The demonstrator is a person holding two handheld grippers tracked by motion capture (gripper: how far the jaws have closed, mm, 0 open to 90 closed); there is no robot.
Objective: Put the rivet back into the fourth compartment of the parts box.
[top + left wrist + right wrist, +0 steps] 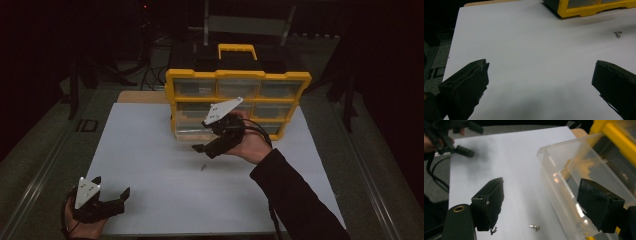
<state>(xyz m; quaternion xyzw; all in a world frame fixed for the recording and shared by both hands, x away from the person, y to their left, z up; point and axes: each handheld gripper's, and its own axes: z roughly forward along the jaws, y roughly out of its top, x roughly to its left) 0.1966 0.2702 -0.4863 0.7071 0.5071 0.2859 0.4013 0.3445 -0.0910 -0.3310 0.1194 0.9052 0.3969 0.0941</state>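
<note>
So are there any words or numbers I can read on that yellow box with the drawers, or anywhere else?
None can be read.
Yellow plastic drawer organiser: no label or brand shows on its frame or clear drawers.
Clear plastic drawer pulled out: no writing on it.
Dark floor at the table's left edge: pale marks like letters, cut off and too blurred to read.
White tabletop: plain.

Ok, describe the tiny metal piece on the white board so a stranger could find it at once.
Start at the yellow organiser at the board's far edge, where a clear drawer is pulled out at its lower left. Just in front of that drawer, below the right tongs, lies a small screw. It is the one loose, silvery speck on the bare white surface.
</note>
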